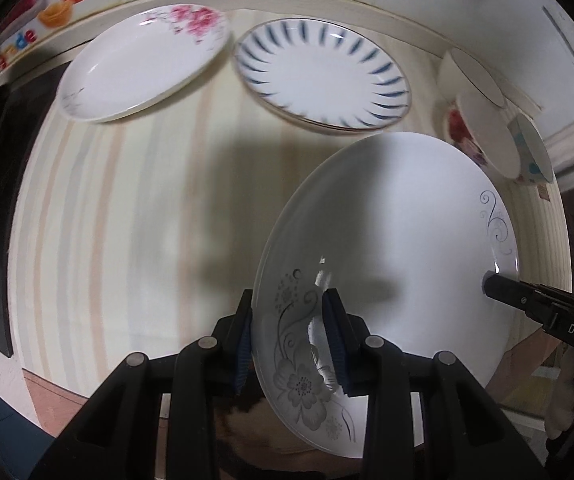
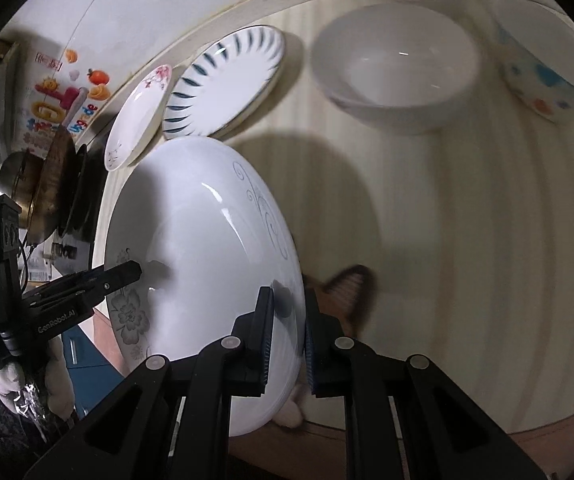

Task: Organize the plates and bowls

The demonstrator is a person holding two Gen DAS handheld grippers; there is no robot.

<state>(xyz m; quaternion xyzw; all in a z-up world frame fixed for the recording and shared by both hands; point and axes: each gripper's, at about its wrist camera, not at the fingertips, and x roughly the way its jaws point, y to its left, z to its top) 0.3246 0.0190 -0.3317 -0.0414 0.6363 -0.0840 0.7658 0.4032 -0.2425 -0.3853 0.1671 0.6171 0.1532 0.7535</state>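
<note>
While both grippers clamp opposite rims, the plate tilts.

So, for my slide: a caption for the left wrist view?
Both grippers grip the grey-flowered plate by its rim.

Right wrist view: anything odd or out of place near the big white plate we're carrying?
Yes. An animal's pointed brown ear pokes up from behind the big white plate, right beside the right gripper. Both grippers, the left gripper too, clamp opposite rims. No chips or spills visible; the table's other dishes sit flat.
</note>
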